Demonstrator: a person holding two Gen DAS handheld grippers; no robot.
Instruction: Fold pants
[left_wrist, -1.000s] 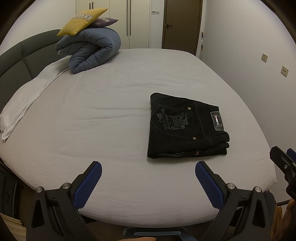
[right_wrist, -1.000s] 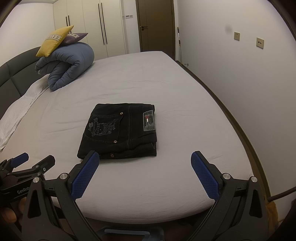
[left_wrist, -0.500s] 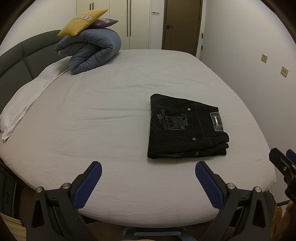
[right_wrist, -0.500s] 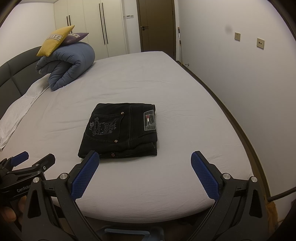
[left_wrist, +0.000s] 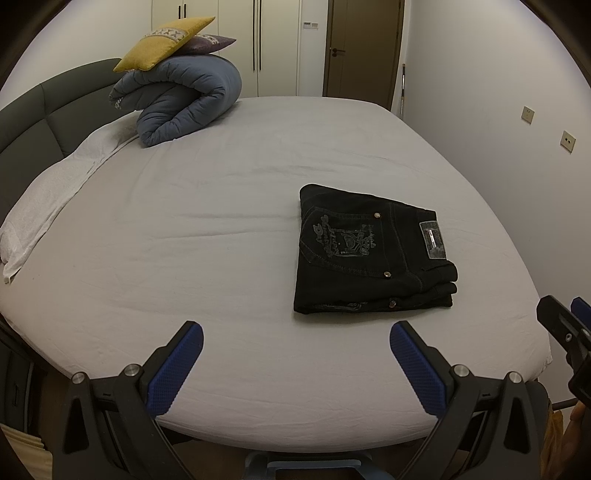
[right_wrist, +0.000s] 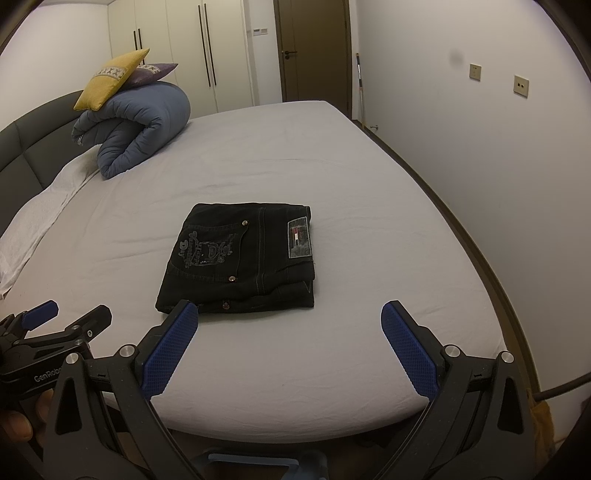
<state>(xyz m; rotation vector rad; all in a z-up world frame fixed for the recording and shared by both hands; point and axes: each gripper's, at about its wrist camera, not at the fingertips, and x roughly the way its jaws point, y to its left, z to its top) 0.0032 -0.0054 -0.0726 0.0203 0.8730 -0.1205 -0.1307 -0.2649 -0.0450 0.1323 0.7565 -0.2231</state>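
Note:
The black pants (left_wrist: 369, 254) lie folded into a compact rectangle on the bed's grey sheet (left_wrist: 207, 229), back pocket and label facing up; they also show in the right wrist view (right_wrist: 243, 258). My left gripper (left_wrist: 295, 365) is open and empty, held back over the bed's near edge, to the left of the pants. My right gripper (right_wrist: 290, 354) is open and empty, just in front of the pants. Its left fingertip (right_wrist: 173, 339) overlaps the pants' near corner in the view. Neither gripper touches the pants.
A rolled blue duvet (left_wrist: 181, 103) with a yellow pillow (left_wrist: 166, 42) on top sits at the far left by the dark headboard (left_wrist: 44, 103). A white towel (left_wrist: 48, 192) lies along the left edge. A wall (right_wrist: 480, 155) runs close on the right.
Both grippers have drifted very slightly; the pants lie still and both grippers stay open.

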